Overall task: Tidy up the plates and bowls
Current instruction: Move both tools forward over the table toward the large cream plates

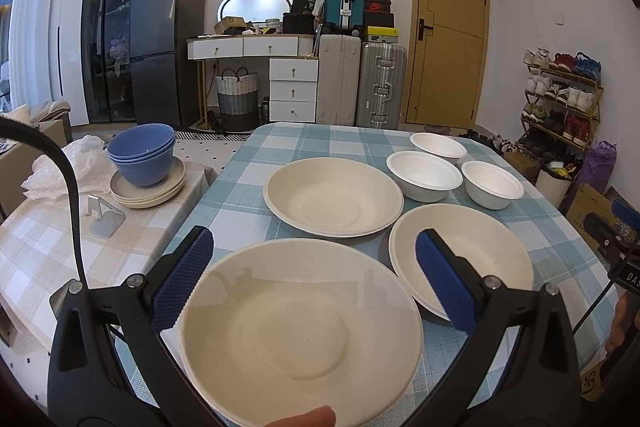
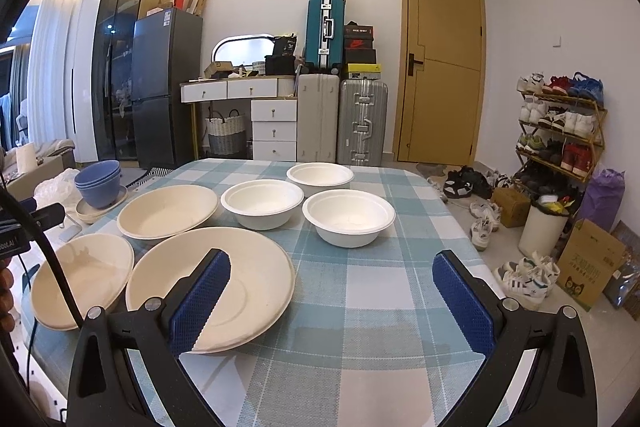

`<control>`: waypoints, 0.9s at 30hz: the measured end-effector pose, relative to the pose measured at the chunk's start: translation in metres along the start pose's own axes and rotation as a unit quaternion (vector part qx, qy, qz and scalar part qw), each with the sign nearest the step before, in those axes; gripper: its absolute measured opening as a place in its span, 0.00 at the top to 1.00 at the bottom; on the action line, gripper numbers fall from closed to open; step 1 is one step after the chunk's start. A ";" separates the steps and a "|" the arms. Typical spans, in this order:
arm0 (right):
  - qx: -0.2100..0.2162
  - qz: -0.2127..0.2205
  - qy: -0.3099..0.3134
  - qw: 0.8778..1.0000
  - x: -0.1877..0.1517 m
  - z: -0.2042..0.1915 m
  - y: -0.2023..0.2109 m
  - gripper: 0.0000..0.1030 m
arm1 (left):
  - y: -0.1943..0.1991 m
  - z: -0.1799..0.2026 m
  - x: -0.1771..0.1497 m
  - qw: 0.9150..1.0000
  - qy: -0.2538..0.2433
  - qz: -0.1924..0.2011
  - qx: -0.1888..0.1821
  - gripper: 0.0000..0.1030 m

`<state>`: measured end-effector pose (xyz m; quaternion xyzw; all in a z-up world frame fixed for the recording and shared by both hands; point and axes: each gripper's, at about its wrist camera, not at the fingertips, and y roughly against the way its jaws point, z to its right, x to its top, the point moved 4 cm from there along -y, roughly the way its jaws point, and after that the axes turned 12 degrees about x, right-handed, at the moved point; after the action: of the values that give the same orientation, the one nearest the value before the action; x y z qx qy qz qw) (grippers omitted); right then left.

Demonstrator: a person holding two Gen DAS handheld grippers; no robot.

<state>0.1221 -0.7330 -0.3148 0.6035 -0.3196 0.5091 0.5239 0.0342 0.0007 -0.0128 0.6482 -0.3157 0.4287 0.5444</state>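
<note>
Checked blue-and-white cloth covers the table, which stands in a room with a yellow door, stacked suitcases, a dark fridge and a shoe rack along the right wall. Three cream plates lie flat and rim-up on the left half of the cloth: the nearest plate sits at the near-left edge, the second plate just beside it to the right, the far plate behind them. Three white bowls stand upright, mouths up, in a close cluster further back, near one another but apart from the plates. All are round, so none shows a long axis. On a lower side table to the left, stacked blue bowls sit on a short pile of beige plates. The left gripper hovers over the nearest plate with its jaws spread wide and nothing between them. The right gripper is likewise wide apart and empty, its left finger over the second plate. Bare cloth fills the near-right part of the table up to its right edge, giving free room there.
</note>
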 end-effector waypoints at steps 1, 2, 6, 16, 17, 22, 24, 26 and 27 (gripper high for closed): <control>0.000 -0.001 0.001 1.000 -0.001 -0.001 -0.001 0.00 | 0.000 0.000 0.000 1.000 0.000 0.000 0.001 0.02; 0.000 0.000 0.002 1.000 -0.001 -0.002 -0.001 0.00 | 0.000 0.000 0.000 1.000 0.000 0.000 0.000 0.02; 0.000 0.000 0.006 1.000 -0.001 -0.004 0.000 0.00 | -0.001 -0.001 0.000 1.000 0.001 0.000 0.001 0.02; 0.002 0.005 0.008 1.000 0.003 -0.005 0.002 0.00 | 0.000 -0.001 0.001 1.000 0.001 0.002 0.001 0.02; 0.005 0.006 0.009 1.000 0.004 -0.006 0.002 0.00 | 0.001 -0.001 0.002 1.000 0.001 0.003 0.001 0.02; 0.027 0.007 0.025 0.999 0.017 -0.015 -0.001 0.00 | 0.005 -0.013 0.012 1.000 0.009 0.011 0.007 0.02; 0.035 0.008 0.032 0.999 0.025 -0.019 -0.004 0.00 | 0.008 -0.020 0.020 1.000 0.011 0.019 0.014 0.02; 0.043 0.007 0.035 0.998 0.030 -0.022 -0.007 0.00 | 0.011 -0.027 0.024 0.999 0.014 0.025 0.021 0.02; 0.048 0.006 0.036 0.998 0.033 -0.023 -0.010 0.00 | 0.011 -0.032 0.028 0.999 0.018 0.027 0.027 0.02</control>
<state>0.1339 -0.7031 -0.2877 0.6071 -0.2798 0.5483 0.5025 0.0299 0.0314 0.0181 0.6462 -0.3113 0.4630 0.5207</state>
